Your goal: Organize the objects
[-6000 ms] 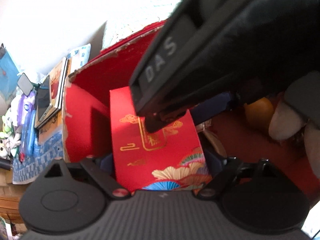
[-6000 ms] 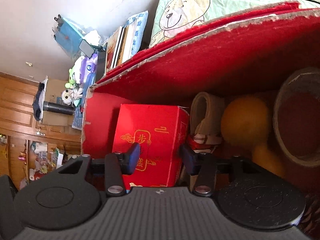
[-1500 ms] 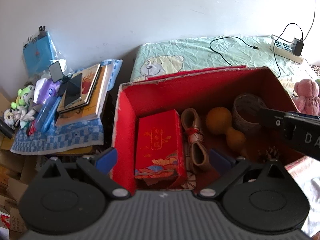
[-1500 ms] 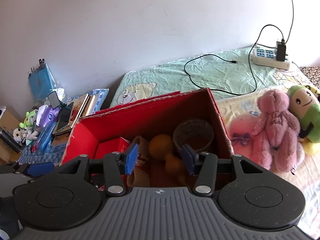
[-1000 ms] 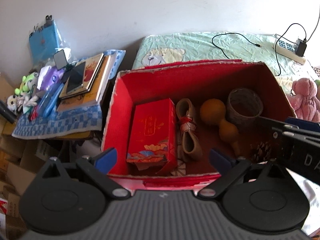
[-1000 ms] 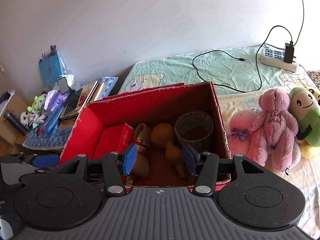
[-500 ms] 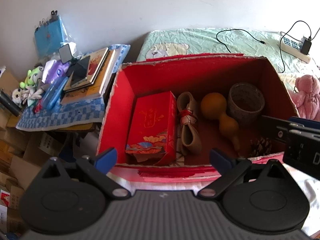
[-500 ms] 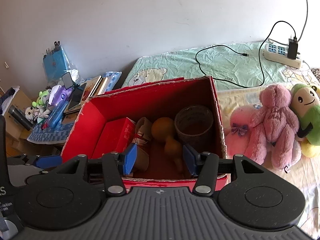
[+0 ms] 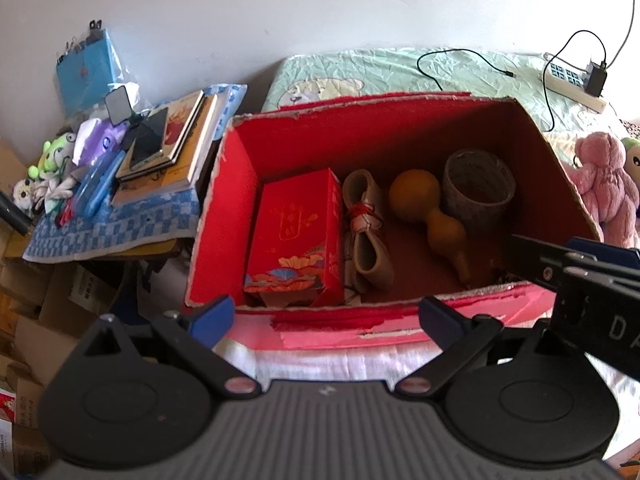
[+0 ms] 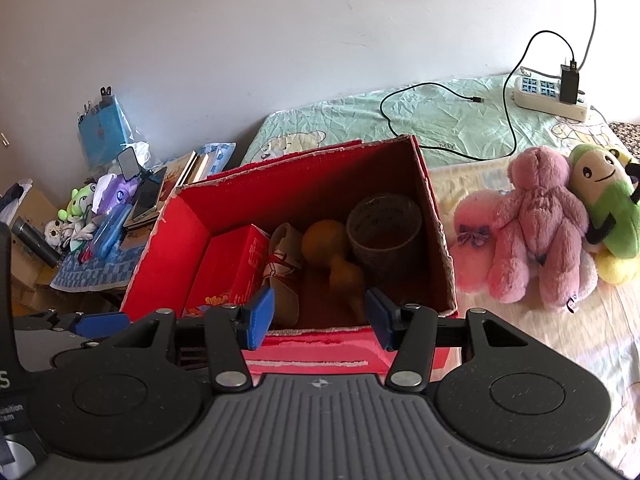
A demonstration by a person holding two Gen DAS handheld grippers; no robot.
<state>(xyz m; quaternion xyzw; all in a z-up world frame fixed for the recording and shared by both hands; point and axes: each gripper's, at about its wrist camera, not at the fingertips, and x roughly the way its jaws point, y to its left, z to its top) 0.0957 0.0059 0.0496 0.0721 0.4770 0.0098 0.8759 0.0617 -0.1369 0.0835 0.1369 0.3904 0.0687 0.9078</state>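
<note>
I hold both the left gripper and right gripper spread and empty, near the red cardboard box. Inside, left to right, sit the red carton, bundled strap, gourd and woven cup; packing looks finished, though plush toys lie outside at right.

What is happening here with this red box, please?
A person holds two claws above a red box on a bed. Both the left claw and the right claw are open and hold nothing. In the box lie a red carton, a gourd and a woven cup.
</note>
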